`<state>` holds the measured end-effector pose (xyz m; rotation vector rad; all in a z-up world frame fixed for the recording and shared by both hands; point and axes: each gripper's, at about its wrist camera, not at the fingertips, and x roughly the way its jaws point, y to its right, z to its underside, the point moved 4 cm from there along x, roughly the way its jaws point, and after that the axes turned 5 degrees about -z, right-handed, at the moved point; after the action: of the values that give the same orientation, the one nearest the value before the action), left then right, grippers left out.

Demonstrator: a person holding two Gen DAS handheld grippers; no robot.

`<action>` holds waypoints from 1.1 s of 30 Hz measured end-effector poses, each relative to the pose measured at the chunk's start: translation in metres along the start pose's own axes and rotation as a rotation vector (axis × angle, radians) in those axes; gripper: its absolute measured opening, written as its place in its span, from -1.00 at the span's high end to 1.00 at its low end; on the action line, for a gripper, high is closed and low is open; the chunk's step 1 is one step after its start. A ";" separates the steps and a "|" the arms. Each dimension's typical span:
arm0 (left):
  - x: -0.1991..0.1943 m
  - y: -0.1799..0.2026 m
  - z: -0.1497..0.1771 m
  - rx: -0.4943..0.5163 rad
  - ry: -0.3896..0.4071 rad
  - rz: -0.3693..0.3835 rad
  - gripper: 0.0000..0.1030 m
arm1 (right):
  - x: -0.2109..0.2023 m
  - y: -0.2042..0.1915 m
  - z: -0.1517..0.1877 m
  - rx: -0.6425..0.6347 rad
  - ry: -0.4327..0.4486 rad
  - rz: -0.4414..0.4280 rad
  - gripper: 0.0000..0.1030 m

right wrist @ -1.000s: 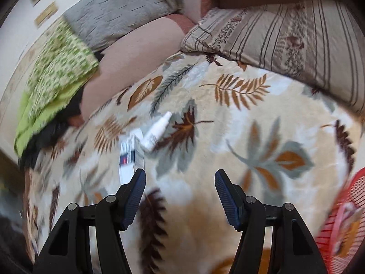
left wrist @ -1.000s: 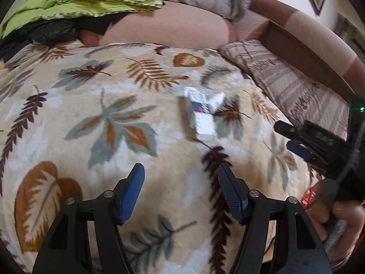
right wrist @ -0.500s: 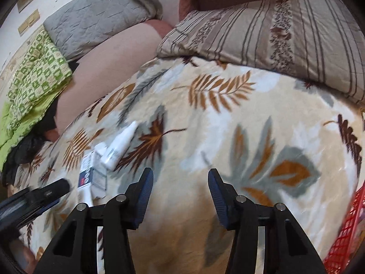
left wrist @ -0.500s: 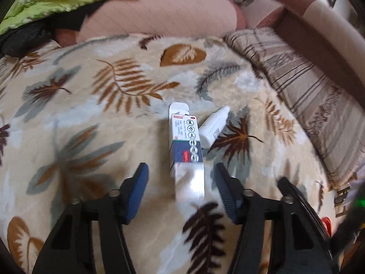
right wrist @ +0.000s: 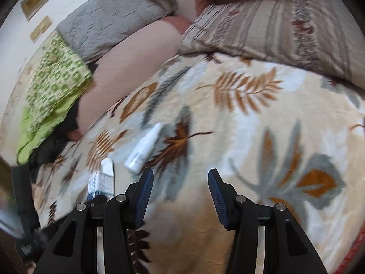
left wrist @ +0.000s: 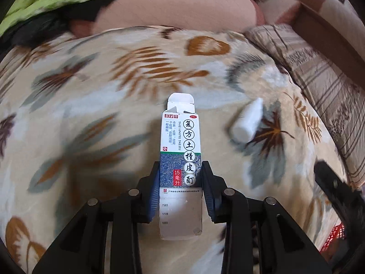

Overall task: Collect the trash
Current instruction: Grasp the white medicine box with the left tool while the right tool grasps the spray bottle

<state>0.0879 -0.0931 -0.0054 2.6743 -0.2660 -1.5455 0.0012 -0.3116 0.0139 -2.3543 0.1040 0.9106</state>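
Observation:
A white and blue medicine box [left wrist: 180, 150] with its top flap open lies lengthwise on the leaf-patterned blanket [left wrist: 91, 114]. My left gripper [left wrist: 179, 171] is shut on the box's lower half, one blue pad pressed against each long side. A small white bottle [left wrist: 247, 121] lies on the blanket to the right of the box, apart from it. In the right wrist view the bottle [right wrist: 143, 150] lies just ahead and left of my right gripper [right wrist: 180, 182], which is open and holds nothing. The box [right wrist: 102, 180] shows further left there.
A striped pillow [right wrist: 285, 22] lies at the right of the bed, with a grey quilt [right wrist: 114, 16] and a green patterned cloth [right wrist: 54, 84] at the back. A red mesh basket [left wrist: 330, 239] shows at the lower right. The right gripper's black body [left wrist: 330, 182] is beside it.
My left gripper has advanced to the medicine box and shut on it. The right gripper has moved closer to the white bottle and stays open.

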 end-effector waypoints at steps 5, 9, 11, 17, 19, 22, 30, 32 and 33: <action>-0.007 -0.031 0.005 -0.067 0.027 0.004 0.36 | 0.027 -0.013 -0.005 0.062 -0.071 -0.048 -0.05; 0.005 -0.039 0.000 -0.108 0.014 0.042 0.36 | 0.061 -0.025 -0.021 0.099 -0.131 -0.020 -0.05; 0.009 -0.043 0.001 -0.116 0.008 0.059 0.33 | 0.076 -0.029 -0.029 0.128 -0.154 -0.011 -0.05; 0.012 -0.039 0.000 -0.072 0.031 0.035 0.31 | 0.127 -0.048 -0.036 0.134 -0.243 0.077 0.05; 0.014 -0.035 -0.001 -0.048 0.039 0.016 0.31 | 0.135 -0.055 -0.034 0.102 -0.247 0.107 0.07; 0.015 -0.034 -0.001 -0.029 0.048 0.005 0.30 | 0.132 -0.069 -0.029 -0.002 -0.236 0.120 0.29; 0.018 -0.034 -0.002 -0.028 0.047 0.021 0.29 | 0.067 -0.069 0.015 -0.209 -0.219 0.130 0.35; 0.019 -0.031 -0.002 -0.008 0.053 0.002 0.27 | 0.053 -0.064 0.029 -0.223 -0.227 0.120 0.35; 0.019 -0.029 -0.001 0.002 0.056 -0.007 0.23 | 0.049 -0.063 0.034 -0.230 -0.232 0.120 0.35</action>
<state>0.1017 -0.0674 -0.0245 2.7175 -0.2559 -1.4702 0.0363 -0.2343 -0.0049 -2.4497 0.0486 1.3093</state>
